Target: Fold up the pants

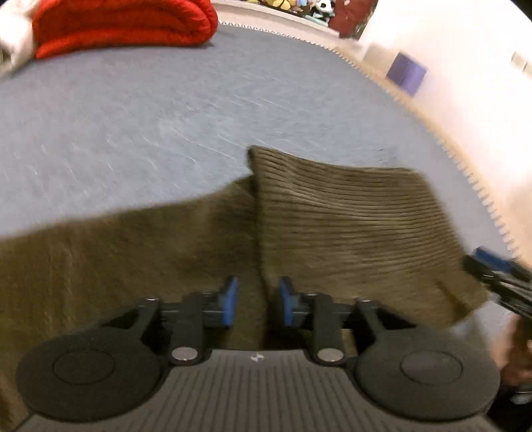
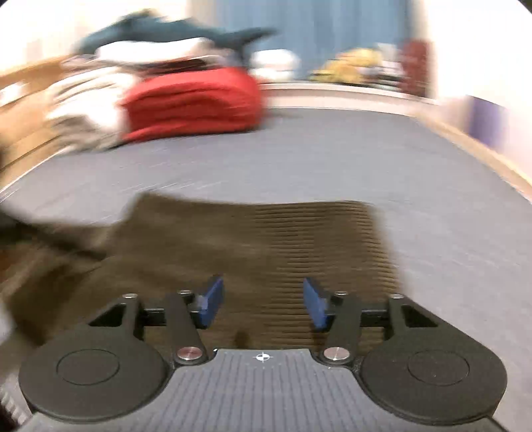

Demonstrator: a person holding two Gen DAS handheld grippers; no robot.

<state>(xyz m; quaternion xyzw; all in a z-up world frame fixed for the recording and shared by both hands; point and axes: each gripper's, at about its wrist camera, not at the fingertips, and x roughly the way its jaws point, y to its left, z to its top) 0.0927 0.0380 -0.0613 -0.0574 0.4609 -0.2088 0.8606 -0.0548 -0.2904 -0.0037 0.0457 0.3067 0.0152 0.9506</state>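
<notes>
Olive-brown corduroy pants [image 1: 349,226] lie on the grey-blue bed sheet [image 1: 149,126], with one part folded over onto the rest; the fold edge runs down toward my left gripper [image 1: 257,304]. That gripper hovers over the cloth with its blue pads apart and nothing pinched between them. In the right wrist view the same pants [image 2: 299,246] spread below my right gripper [image 2: 262,304], whose blue pads stand wide apart above the ribbed fabric, gripping nothing. The right gripper [image 1: 495,275] also shows at the right edge of the left wrist view, beside the folded part's corner.
A folded red blanket [image 1: 123,26] lies at the far end of the bed, next to white bedding [image 2: 83,96]. Soft toys [image 2: 352,63] sit on a ledge beyond. The bed's edge [image 1: 465,159] runs along the right, with a white wall and a purple box [image 1: 405,73] beside it.
</notes>
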